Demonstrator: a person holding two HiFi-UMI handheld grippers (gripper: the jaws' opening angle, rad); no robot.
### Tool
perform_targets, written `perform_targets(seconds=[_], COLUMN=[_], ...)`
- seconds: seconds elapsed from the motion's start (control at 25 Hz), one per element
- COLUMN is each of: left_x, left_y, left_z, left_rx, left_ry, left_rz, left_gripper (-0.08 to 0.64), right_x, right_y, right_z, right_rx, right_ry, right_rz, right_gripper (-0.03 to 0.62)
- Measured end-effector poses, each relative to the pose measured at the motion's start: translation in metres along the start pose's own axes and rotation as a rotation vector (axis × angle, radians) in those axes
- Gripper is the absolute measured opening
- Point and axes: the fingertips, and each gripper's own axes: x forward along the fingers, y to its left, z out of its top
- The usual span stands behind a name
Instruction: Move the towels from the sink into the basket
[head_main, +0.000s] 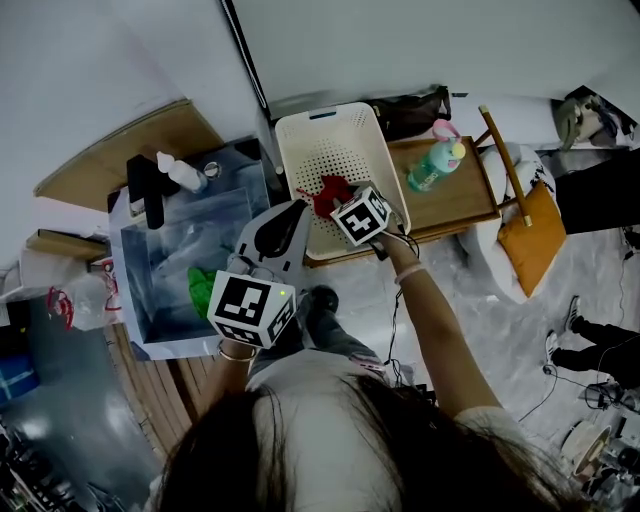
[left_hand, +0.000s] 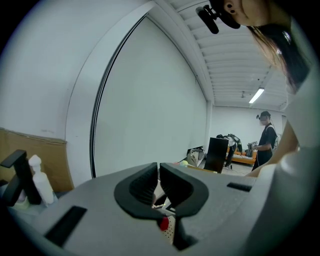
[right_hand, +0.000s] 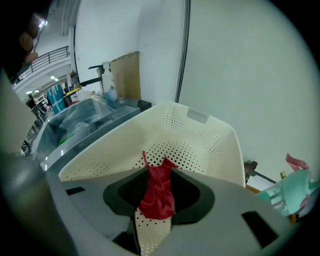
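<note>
Towels: a green one (head_main: 200, 290) lies in the clear sink (head_main: 140, 335). The left gripper's (left_hand: 158, 172) jaws are nearly together and empty. A red one (head_main: 330, 190) sits between the right gripper's (right_hand: 160, 175) spread jaws, in the white basket (head_main: 292, 135) on a wooden table (head_main: 465, 205) by a white wall (head_main: 420, 40).

A low wooden table with a raised rim (head_main: 470, 205) is standing just beside a clear plastic sink (head_main: 165, 290). A white perforated plastic basket (head_main: 335, 140) is sitting on the table's left part. A mint-green bottle with a pink top (head_main: 433, 165) is standing on the bare wood just right of the basket. Crinkled translucent sheeting (head_main: 470, 320) is covering the floor around the table. Thin dark cables (head_main: 570, 385) are trailing over the sheeting toward the right edge.
</note>
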Motion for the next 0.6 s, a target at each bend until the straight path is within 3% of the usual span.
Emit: perform_targets(seconds=[0.36, 0.6], left_x=[-0.021, -0.041], left_y=[0.009, 0.014], left_z=[0.000, -0.001], left_rx=[-0.001, 0.003], left_ry=[-0.006, -0.009], left_rz=[0.023, 0.006], left_gripper=[0.009, 0.009], right_x=[-0.033, -0.053], right_y=[0.013, 0.027], right_z=[0.020, 0.032], right_rx=[0.112, 0.153], right_ry=[-0.128, -0.188], right_rz=[-0.042, -0.099], right_gripper=[0.152, 0.111])
